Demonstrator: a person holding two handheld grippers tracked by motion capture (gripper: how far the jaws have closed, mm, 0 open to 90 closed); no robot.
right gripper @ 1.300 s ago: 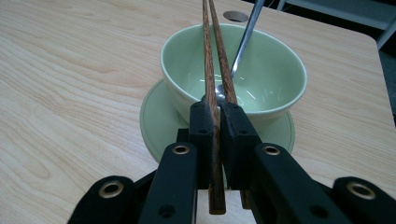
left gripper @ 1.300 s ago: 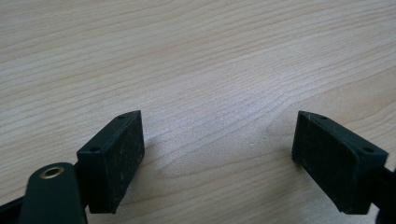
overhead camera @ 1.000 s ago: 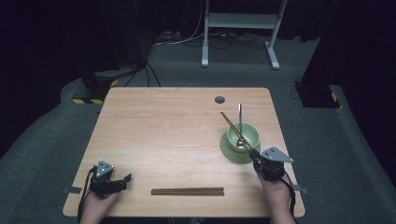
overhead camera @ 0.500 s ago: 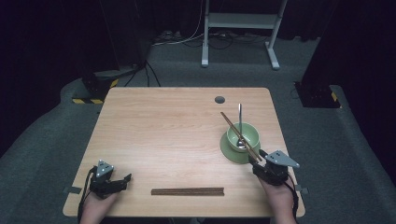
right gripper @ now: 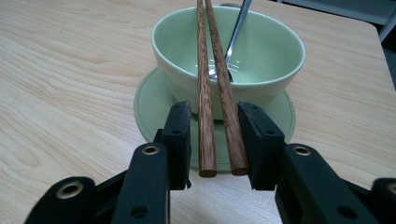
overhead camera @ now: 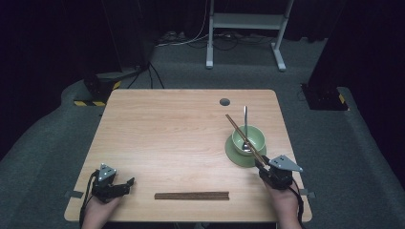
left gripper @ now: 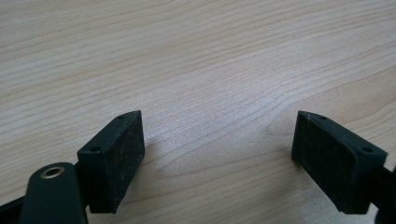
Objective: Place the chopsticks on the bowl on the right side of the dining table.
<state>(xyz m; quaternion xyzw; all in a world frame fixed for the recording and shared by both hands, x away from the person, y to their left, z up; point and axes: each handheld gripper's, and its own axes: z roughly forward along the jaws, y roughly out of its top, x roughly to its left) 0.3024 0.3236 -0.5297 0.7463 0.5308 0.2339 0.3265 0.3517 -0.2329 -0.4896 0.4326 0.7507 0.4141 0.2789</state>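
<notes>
Pale wood-grain desk (overhead camera: 167, 129), matte and smooth. Glossy green ceramic bowl (right gripper: 261, 60) on a matching round saucer (right gripper: 154, 107), near the right edge. Pair of slim brown wooden chopsticks (right gripper: 205, 116), round-ended, slanting from bowl rim down between the right tool (right gripper: 214, 140); black pads having just been closing, narrow, flanking the sticks, contact on the right one, cannot tell on the left. Steel spoon (right gripper: 236, 32) inside bowl. Second dark wooden pair (overhead camera: 192, 195) flat by the near edge. Left tool (left gripper: 217, 154) wide, nothing between.

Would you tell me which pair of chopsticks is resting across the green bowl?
The pair between the right hand-held gripper's jaws leans over the bowl; the other pair lies flat near the table's front edge.
</notes>
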